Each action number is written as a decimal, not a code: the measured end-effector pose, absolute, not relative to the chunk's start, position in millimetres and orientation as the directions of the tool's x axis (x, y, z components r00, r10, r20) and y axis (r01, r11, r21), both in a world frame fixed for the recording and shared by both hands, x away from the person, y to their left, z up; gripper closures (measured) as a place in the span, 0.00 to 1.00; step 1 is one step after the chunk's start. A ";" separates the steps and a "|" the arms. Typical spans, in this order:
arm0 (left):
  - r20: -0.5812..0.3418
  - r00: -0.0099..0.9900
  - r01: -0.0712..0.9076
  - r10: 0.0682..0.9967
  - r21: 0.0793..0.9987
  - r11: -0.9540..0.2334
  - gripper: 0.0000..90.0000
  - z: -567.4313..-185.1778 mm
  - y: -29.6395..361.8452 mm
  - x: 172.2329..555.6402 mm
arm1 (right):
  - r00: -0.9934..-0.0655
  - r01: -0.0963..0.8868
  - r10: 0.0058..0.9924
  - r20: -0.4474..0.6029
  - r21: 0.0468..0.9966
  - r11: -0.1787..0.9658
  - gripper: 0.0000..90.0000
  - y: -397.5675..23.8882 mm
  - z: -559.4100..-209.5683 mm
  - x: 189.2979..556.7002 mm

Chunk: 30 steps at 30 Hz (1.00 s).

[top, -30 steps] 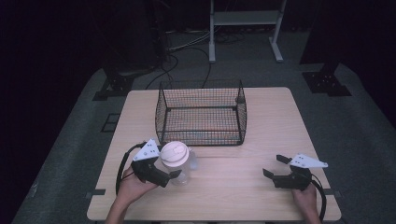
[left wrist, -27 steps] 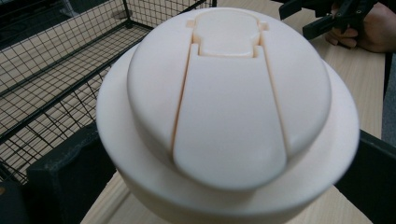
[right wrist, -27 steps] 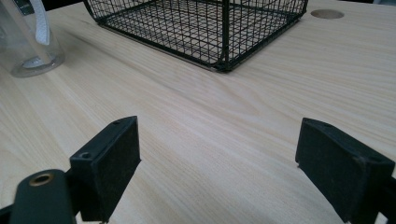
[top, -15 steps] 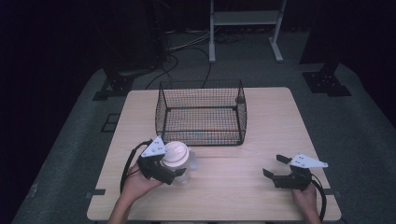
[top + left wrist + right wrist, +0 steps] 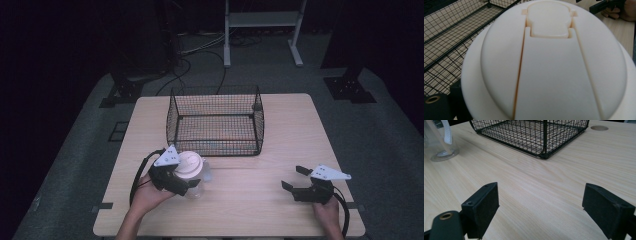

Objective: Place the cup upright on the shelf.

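The left gripper [image 5: 192, 182] has its jaws clamped on a clear cup [image 5: 196, 186] with a cream lid [image 5: 549, 62], lower left of the high view, just before the wire basket [image 5: 216, 120]. At lower right, the right gripper [image 5: 292, 179] rests with jaws wide apart over bare table [image 5: 536, 195].

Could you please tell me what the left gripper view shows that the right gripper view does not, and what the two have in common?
The left gripper view alone shows the cream lid up close, with its flip cap and centre strap, and the person's other hand far off.

The right gripper view alone shows the right hand-held gripper with its jaws wide apart over bare table, the cup's clear base standing on the wood, and a round hole in the tabletop.

Both show the black wire basket and the light wooden table.
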<state>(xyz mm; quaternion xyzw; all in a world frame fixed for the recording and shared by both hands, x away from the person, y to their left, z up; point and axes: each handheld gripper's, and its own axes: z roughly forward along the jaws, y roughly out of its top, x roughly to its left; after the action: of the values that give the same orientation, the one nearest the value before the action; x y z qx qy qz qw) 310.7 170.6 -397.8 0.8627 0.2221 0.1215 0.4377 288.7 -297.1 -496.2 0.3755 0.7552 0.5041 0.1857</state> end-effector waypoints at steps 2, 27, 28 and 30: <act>0.017 0.872 0.276 0.490 0.810 -0.518 0.06 -397.7 170.6 310.6 | -0.649 0.380 0.755 0.098 0.901 0.210 0.14 -297.1 -496.2 288.7; 0.040 0.896 0.241 0.442 0.793 -0.560 0.07 -369.5 151.5 321.0 | -0.651 0.378 0.752 0.103 0.903 0.204 0.14 -297.8 -496.0 288.9; 0.041 0.898 0.238 0.438 0.791 -0.563 0.07 -365.1 148.8 322.8 | -0.651 0.378 0.752 0.103 0.903 0.204 0.14 -297.8 -496.1 288.9; 0.050 0.901 0.229 0.431 0.788 -0.571 0.07 -359.9 146.5 324.7 | -0.651 0.378 0.752 0.103 0.903 0.203 0.14 -297.8 -496.1 288.9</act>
<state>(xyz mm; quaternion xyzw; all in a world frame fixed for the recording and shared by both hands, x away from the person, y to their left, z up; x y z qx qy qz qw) 324.7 146.5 -359.9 0.8783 0.1878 0.1190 0.4233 288.9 -297.8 -496.1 0.3752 0.7533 0.5078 0.1843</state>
